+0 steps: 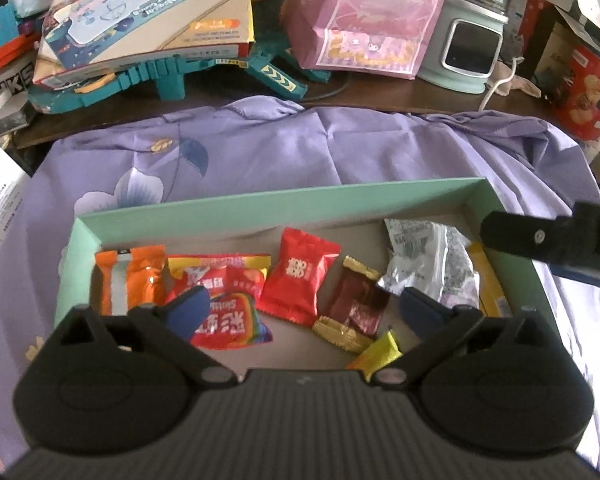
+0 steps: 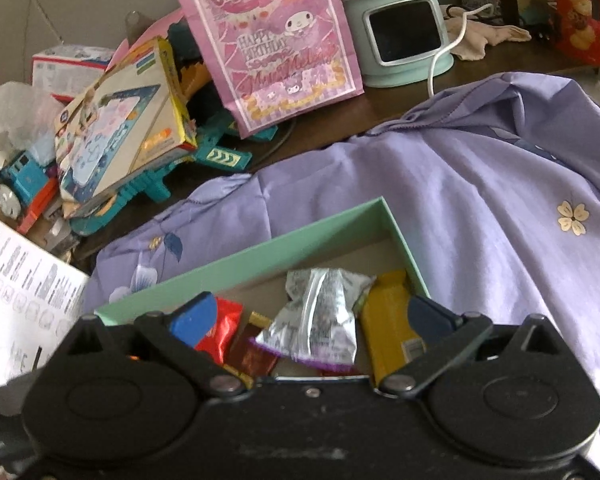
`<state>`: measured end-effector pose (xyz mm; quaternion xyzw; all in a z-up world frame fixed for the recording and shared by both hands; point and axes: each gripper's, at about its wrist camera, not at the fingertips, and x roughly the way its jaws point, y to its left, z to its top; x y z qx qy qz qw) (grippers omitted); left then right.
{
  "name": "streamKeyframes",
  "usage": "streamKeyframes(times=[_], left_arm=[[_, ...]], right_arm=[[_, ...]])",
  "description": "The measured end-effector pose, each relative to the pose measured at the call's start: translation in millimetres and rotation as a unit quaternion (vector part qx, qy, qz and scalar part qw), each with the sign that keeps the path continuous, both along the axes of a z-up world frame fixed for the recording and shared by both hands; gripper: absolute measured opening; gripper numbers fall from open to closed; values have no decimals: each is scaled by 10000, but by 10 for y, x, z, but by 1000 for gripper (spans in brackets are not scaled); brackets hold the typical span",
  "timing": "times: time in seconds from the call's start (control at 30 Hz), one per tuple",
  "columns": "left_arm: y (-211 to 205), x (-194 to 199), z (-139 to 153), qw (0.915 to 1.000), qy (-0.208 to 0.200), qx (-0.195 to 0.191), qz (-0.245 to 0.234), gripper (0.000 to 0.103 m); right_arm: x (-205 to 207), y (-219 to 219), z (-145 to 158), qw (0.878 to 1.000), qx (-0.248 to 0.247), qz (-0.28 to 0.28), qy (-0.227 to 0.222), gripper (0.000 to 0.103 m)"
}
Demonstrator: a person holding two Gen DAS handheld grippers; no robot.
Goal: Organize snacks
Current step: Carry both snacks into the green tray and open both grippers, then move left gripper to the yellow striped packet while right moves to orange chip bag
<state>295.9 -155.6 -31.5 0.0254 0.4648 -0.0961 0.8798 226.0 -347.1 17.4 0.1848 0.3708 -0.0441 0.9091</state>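
A shallow mint-green box (image 1: pixel 260 205) lies on a purple floral cloth and holds several wrapped snacks: an orange packet (image 1: pixel 132 276), a red rainbow candy bag (image 1: pixel 228 308), a red square packet (image 1: pixel 300 276), a dark red and gold candy (image 1: pixel 356 304), a silver packet (image 1: pixel 424 260) and a yellow bar (image 1: pixel 492 284). My left gripper (image 1: pixel 304 312) is open and empty above the box. My right gripper (image 2: pixel 316 316) is open and empty over the box's right end (image 2: pixel 400 232), above the silver packet (image 2: pixel 320 312) and the yellow bar (image 2: pixel 388 328). The right gripper's finger also shows in the left wrist view (image 1: pixel 548 240).
Behind the cloth (image 1: pixel 380 144) stand a pink birthday gift bag (image 2: pixel 272 40), a mint device with a dark screen (image 2: pixel 400 32) and a white cable, a toy box (image 1: pixel 148 20), teal toy tracks, a blue toy train (image 2: pixel 20 184) and red biscuit boxes (image 1: pixel 584 92).
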Motion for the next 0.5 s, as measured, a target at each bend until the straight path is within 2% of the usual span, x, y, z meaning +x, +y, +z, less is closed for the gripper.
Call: streamKeyframes(times=[0.27, 0.5], left_arm=[[29, -338, 222, 9999, -83, 68, -106, 103], [99, -859, 344, 9996, -86, 18, -251, 103]], right_arm=[[-393, 24, 167, 10000, 5, 24, -45, 103], [-961, -12, 250, 9999, -20, 38, -106, 103]])
